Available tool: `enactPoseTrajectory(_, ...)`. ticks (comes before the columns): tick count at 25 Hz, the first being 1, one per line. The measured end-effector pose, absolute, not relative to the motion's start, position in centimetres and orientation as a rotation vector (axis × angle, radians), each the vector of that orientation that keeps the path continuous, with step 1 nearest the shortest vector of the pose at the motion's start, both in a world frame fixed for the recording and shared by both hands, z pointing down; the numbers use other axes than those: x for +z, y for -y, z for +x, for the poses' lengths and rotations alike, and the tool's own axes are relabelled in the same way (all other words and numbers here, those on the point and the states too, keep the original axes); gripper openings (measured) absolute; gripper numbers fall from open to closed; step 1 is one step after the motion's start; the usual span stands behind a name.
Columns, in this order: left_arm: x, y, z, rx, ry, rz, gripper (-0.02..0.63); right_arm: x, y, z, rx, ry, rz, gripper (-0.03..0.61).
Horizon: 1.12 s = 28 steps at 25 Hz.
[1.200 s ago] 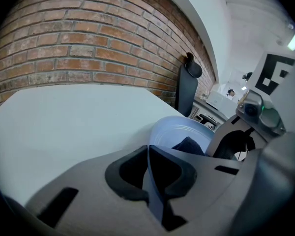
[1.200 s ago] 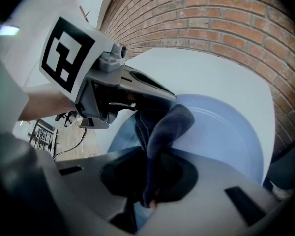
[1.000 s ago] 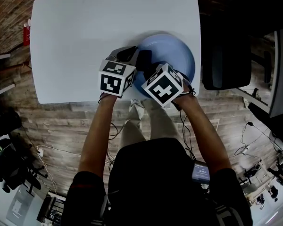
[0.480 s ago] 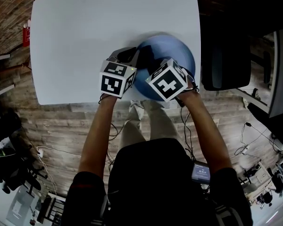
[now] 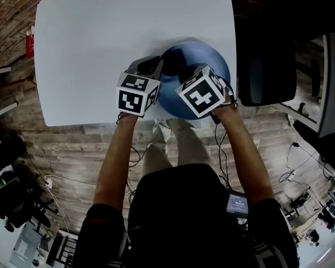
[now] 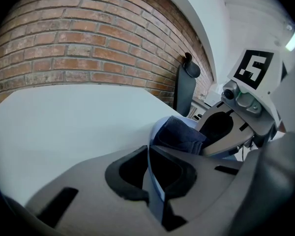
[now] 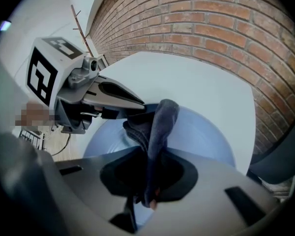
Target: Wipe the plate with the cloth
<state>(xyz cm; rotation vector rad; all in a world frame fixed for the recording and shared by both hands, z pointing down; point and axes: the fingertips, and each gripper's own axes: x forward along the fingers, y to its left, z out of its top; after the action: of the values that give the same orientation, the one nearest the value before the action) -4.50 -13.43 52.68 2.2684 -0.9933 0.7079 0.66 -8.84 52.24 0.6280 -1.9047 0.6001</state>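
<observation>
A light blue plate (image 5: 204, 66) lies at the near right of the white table (image 5: 100, 43). My left gripper (image 6: 148, 173) is shut on the plate's (image 6: 155, 191) left rim, which runs edge-on between its jaws. My right gripper (image 7: 150, 181) is shut on a dark blue cloth (image 7: 157, 127) that rests bunched on the plate (image 7: 201, 136), close to the left gripper's (image 7: 132, 102) tips. In the head view the left gripper (image 5: 156, 66) and right gripper (image 5: 181, 66) meet over the plate's left part, and the cloth (image 5: 176, 57) shows as a dark patch there.
A black office chair (image 5: 268, 66) stands just right of the table. A brick wall (image 6: 78, 48) lies beyond the table's far edge. The person's legs and wooden floor (image 5: 61, 144) are below the near edge. A red object (image 5: 30, 43) sits at the far left.
The right gripper has moved to the right and a little farther across the plate with the cloth. The left gripper has kept its hold on the rim.
</observation>
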Motion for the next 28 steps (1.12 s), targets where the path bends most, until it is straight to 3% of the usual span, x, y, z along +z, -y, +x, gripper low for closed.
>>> enactPoseTrajectory(28,52.9,13.4,-4.3,0.717,1.015,2.274,0.029,52.8,8.2,6.2,0.679,1.852,0.759,0.061)
